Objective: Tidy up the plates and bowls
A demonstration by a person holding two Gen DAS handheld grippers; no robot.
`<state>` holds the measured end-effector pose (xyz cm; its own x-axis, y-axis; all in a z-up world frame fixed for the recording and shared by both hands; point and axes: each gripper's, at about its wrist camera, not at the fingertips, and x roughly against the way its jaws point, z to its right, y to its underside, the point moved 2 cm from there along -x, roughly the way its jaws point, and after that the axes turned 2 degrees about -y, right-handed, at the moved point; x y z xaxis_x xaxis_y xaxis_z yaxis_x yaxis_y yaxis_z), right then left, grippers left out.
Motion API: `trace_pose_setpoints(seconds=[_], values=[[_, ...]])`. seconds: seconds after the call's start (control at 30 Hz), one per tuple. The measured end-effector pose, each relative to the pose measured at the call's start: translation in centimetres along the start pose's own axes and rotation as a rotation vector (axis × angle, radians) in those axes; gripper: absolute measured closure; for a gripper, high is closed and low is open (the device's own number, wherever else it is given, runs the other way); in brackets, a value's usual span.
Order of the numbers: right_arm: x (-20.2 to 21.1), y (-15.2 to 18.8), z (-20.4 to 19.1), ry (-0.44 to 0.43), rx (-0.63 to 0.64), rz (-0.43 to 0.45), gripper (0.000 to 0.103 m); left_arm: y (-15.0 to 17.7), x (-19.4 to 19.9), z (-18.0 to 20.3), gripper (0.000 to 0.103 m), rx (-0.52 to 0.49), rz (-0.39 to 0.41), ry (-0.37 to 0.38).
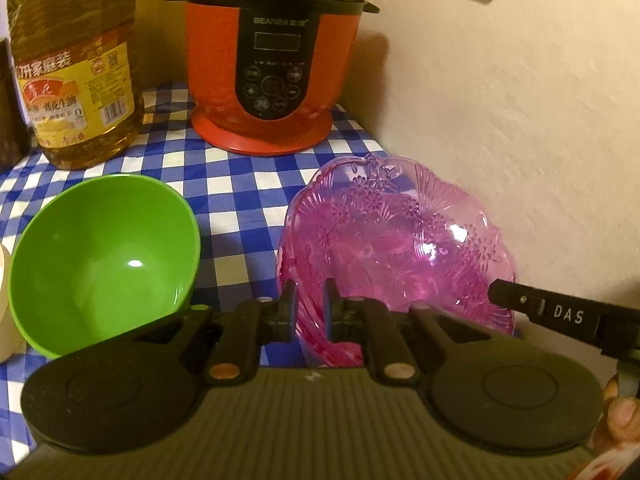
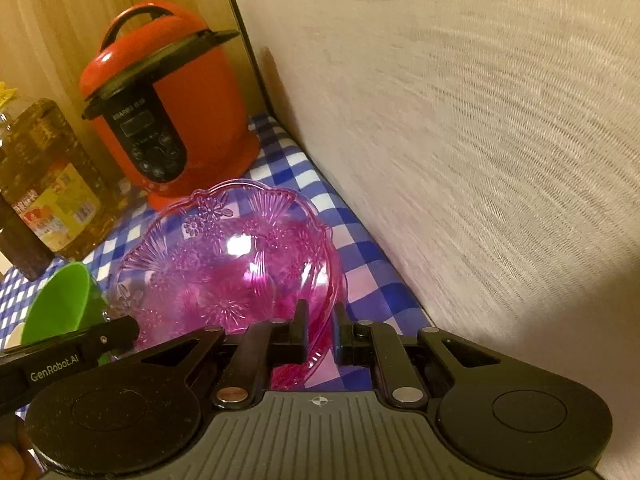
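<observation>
While the pink bowl is held tilted over the checked tablecloth, its near rim is clamped by both closed grippers: the left gripper and the right gripper. The green bowl lies just beside it on the left, nearer to the left gripper. The bottom of the pink bowl is hidden, so contact with the cloth cannot be judged.

My left gripper and right gripper are showing black linkages, round discs, ribbed grey bodies, copper and silver rivets, white lettering.
</observation>
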<state>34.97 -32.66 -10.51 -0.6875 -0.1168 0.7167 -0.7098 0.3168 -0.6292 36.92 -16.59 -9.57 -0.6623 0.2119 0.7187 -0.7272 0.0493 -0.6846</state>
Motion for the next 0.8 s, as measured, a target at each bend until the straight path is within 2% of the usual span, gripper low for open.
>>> trace_pose_setpoints(seconds=[0.17,0.63,0.7,0.73,0.77,0.8], values=[[-0.6,0.1,0.2,0.007,0.006,-0.002,0.092,0.1,-0.5,0.3,0.091,-0.036,-0.001,-0.014],[-1.2,0.3,0.0,0.024,0.029,-0.010,0.092,0.4,-0.9,0.3,0.089,-0.052,0.000,-0.022],[-1.2,0.3,0.0,0.024,0.031,-0.007,0.092,0.4,-1.0,0.4,0.086,-0.073,0.001,-0.042],[-1.3,0.3,-0.1,0.025,0.034,-0.005,0.091,0.4,-1.0,0.5,0.079,-0.090,0.004,-0.056],[-1.3,0.3,-0.1,0.023,0.037,-0.003,0.089,0.4,-1.0,0.6,0.075,-0.101,0.006,-0.065],[-1.3,0.3,-0.1,0.017,0.036,0.002,0.078,0.5,-0.9,0.6,0.073,-0.103,0.010,-0.062]])
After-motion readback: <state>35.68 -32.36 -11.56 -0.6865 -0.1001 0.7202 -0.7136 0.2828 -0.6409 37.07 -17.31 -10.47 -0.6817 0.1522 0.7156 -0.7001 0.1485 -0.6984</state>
